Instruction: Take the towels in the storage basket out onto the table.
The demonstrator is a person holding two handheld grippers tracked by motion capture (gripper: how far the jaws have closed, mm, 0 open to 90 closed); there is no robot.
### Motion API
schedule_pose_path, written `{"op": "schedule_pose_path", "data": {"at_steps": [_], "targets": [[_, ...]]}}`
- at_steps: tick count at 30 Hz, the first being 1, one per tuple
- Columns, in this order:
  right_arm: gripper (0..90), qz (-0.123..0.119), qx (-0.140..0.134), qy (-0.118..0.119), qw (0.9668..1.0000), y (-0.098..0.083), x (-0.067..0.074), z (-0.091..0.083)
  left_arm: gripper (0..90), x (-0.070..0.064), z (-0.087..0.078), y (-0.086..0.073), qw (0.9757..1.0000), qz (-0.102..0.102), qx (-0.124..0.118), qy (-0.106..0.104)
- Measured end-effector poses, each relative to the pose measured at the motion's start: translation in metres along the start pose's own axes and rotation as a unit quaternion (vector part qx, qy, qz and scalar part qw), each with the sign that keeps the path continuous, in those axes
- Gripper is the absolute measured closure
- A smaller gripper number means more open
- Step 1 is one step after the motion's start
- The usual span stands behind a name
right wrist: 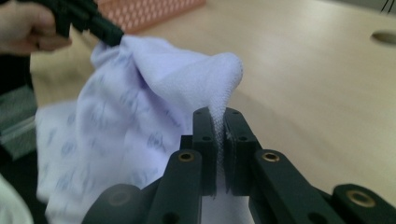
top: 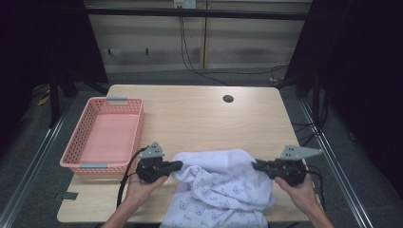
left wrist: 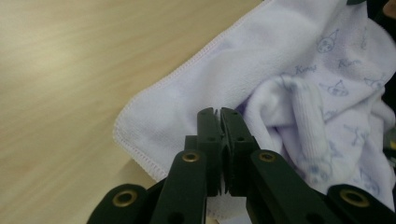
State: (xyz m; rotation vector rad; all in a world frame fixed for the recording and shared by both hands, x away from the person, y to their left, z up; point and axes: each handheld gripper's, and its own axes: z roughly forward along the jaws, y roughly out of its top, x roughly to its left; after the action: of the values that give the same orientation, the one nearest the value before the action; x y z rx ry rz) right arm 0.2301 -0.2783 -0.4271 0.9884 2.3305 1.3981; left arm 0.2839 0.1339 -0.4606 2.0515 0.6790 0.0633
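Observation:
A pale lilac towel (top: 223,180) printed with small blue figures lies crumpled at the table's front middle and hangs over the near edge. My left gripper (top: 179,165) is shut on its left edge. In the left gripper view the jaws (left wrist: 218,112) stand together over the stitched hem of the towel (left wrist: 289,70). My right gripper (top: 255,165) is shut on the towel's right edge. In the right gripper view a pinch of the towel (right wrist: 140,93) rises from between the closed jaws (right wrist: 217,112). The cloth stretches across to the left gripper (right wrist: 109,33).
A pink plastic basket (top: 76,137) stands on the left of the wooden table (top: 199,118), just behind my left hand, and its mesh wall (right wrist: 154,11) shows in the right gripper view. A round cable hole (top: 228,99) sits near the far edge. Cables run along the floor beyond.

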Motion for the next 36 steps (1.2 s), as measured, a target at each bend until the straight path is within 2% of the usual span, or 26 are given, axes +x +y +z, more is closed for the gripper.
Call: {"op": "schedule_pose_path", "data": {"at_steps": [2, 4, 5, 7, 9, 11, 12, 13, 16, 17, 18, 19, 20, 22, 24, 25, 26, 28, 30, 31, 33, 35, 36], "targets": [[83.4, 0.000, 0.026, 0.001, 0.9997, -0.018, 0.008, -0.001, 87.1, -0.005, 0.006, -0.010, 0.9996, -0.007, 0.023, -0.012], [81.4, 0.004, 0.051, 0.008, 0.9987, -0.037, 0.014, 0.002, 86.6, -0.010, 0.008, -0.019, 0.9983, -0.002, 0.054, -0.021], [79.7, 0.009, 0.062, 0.016, 0.9979, -0.045, 0.016, 0.004, 86.3, -0.012, 0.006, -0.023, 0.9982, -0.005, 0.055, -0.026], [75.1, 0.006, 0.081, 0.013, 0.9966, -0.056, 0.019, 0.006, 82.7, -0.013, 0.002, -0.026, 0.9978, -0.019, 0.052, -0.037], [65.8, 0.014, 0.078, 0.021, 0.9967, -0.055, 0.020, 0.005, 72.5, -0.011, -0.006, -0.023, 0.9988, -0.024, 0.035, -0.023], [58.0, 0.015, 0.074, 0.023, 0.9969, -0.052, 0.020, 0.004, 70.3, -0.001, -0.012, -0.022, 0.9992, -0.036, 0.017, -0.003], [58.0, 0.015, 0.074, 0.023, 0.9969, -0.052, 0.020, 0.004, 67.3, -0.001, -0.012, -0.022, 0.9992, -0.036, 0.017, -0.003], [53.1, 0.019, 0.062, 0.028, 0.9975, -0.051, 0.020, 0.002, 65.4, 0.013, -0.013, -0.023, 0.9972, -0.073, 0.006, 0.016], [48.3, 0.027, 0.046, 0.019, 0.9984, -0.050, 0.016, -0.005, 59.2, 0.020, -0.007, -0.025, 0.9960, -0.082, 0.024, 0.028], [48.3, 0.030, 0.039, 0.016, 0.9986, -0.049, 0.015, -0.008, 56.2, 0.021, -0.003, -0.026, 0.9953, -0.087, 0.030, 0.027], [47.7, 0.032, 0.034, 0.007, 0.9989, -0.048, 0.013, -0.012, 54.3, 0.021, -0.001, -0.027, 0.9953, -0.090, 0.034, 0.010], [46.9, 0.039, 0.025, 0.006, 0.9989, -0.049, 0.011, -0.015, 53.9, 0.019, 0.002, -0.027, 0.9959, -0.078, 0.045, 0.010], [47.0, 0.047, 0.023, 0.008, 0.9986, -0.051, 0.009, -0.018, 52.7, 0.018, 0.006, -0.027, 0.9955, -0.077, 0.052, 0.014], [46.1, 0.054, 0.028, 0.000, 0.9981, -0.056, 0.006, -0.019, 50.9, 0.018, 0.012, -0.029, 0.9947, -0.082, 0.062, 0.009], [45.7, 0.066, 0.044, 0.008, 0.9968, -0.063, 0.004, -0.014, 60.1, 0.018, 0.016, -0.030, 0.9942, -0.080, 0.072, -0.001], [46.3, 0.066, 0.056, 0.006, 0.9962, -0.065, 0.004, -0.011, 66.3, 0.017, 0.017, -0.030, 0.9944, -0.073, 0.076, -0.005], [51.8, 0.065, 0.063, -0.003, 0.9959, -0.065, 0.004, -0.008, 79.5, 0.016, 0.017, -0.030, 0.9950, -0.066, 0.074, -0.007], [63.4, 0.065, 0.056, -0.005, 0.9963, -0.063, 0.003, -0.007, 90.0, 0.015, 0.014, -0.029, 0.9958, -0.065, 0.062, -0.015], [79.1, 0.068, 0.040, -0.002, 0.9969, -0.060, 0.000, -0.010, 90.0, 0.015, 0.011, -0.028, 0.9962, -0.065, 0.056, -0.015], [84.3, 0.072, 0.028, 0.002, 0.9970, -0.058, -0.002, -0.012, 90.0, 0.016, 0.003, -0.026, 0.9969, -0.068, 0.037, -0.011], [85.6, 0.071, 0.021, -0.004, 0.9972, -0.055, -0.003, -0.014, 90.0, 0.018, -0.005, -0.025, 0.9971, -0.073, 0.018, -0.013], [85.7, 0.072, 0.012, -0.006, 0.9973, -0.052, -0.003, -0.017, 90.0, 0.019, -0.016, -0.020, 0.9977, -0.067, -0.002, -0.002], [85.6, 0.076, 0.001, -0.005, 0.9971, -0.049, -0.004, -0.020, 90.0, 0.021, -0.018, -0.019, 0.9972, -0.075, -0.008, 0.001]]}}
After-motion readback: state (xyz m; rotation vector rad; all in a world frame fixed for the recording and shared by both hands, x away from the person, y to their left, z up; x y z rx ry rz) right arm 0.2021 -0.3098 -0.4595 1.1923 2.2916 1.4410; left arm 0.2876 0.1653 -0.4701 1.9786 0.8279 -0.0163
